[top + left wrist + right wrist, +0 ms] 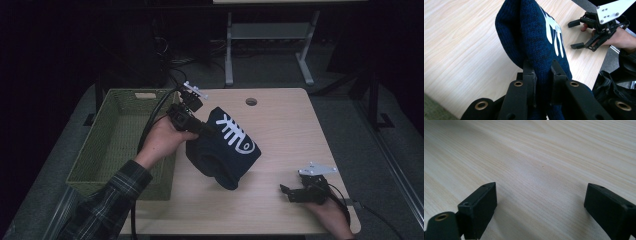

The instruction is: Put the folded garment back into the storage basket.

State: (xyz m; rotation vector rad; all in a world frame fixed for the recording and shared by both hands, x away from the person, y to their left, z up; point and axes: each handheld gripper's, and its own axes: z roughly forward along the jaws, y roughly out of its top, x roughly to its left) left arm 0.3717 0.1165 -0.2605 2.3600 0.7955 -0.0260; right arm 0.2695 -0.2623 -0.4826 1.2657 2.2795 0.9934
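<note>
A dark blue knitted beanie with a white fish-skeleton print hangs lifted over the middle of the light wooden table. My left gripper is shut on its upper edge, and in the left gripper view the knit is pinched between the two black jaws of that gripper. My right gripper rests low at the table's front right corner, open with nothing between its fingers. Its camera looks along bare wood between the wide-apart jaws of the gripper.
A green woven basket stands along the table's left side, just left of my left hand. A round cable hole sits near the far edge. A grey frame stands on the dark floor beyond the table.
</note>
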